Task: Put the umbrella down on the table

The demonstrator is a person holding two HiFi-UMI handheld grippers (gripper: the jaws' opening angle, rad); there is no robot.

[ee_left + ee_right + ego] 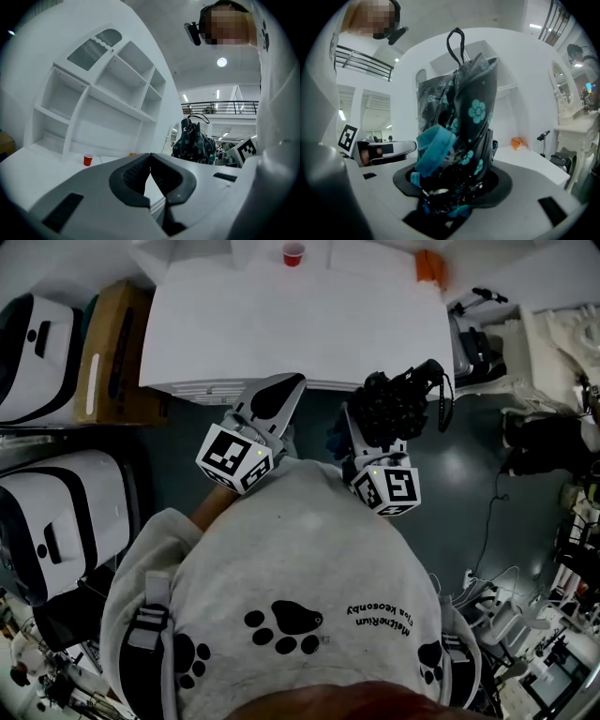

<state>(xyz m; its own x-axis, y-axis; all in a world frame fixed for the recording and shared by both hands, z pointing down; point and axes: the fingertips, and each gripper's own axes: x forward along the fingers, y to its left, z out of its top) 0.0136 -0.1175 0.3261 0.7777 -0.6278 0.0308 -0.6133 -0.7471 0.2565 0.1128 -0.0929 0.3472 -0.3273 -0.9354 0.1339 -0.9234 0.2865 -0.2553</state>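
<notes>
Left gripper [279, 395] points toward the near edge of a white table [281, 324]. Its own view shows its two dark-padded jaws closed tip to tip, with nothing between them [150, 165]. Beyond them stands a white shelf unit [93, 108] at the far side of the table, with a small red cup [88, 160] on the tabletop at its foot. From the head view, the red cup [293, 253] sits at the table's far edge, and a small orange object [429, 266] lies at the far right corner.

To the right, the right gripper [377, 442] clamps a folded umbrella [398, 404], dark with teal flowers. The umbrella [464, 126] stands upright between the jaws [452, 190], its black wrist loop [456, 44] on top. It is held in the air by the table's near right corner, not resting on the tabletop.
</notes>
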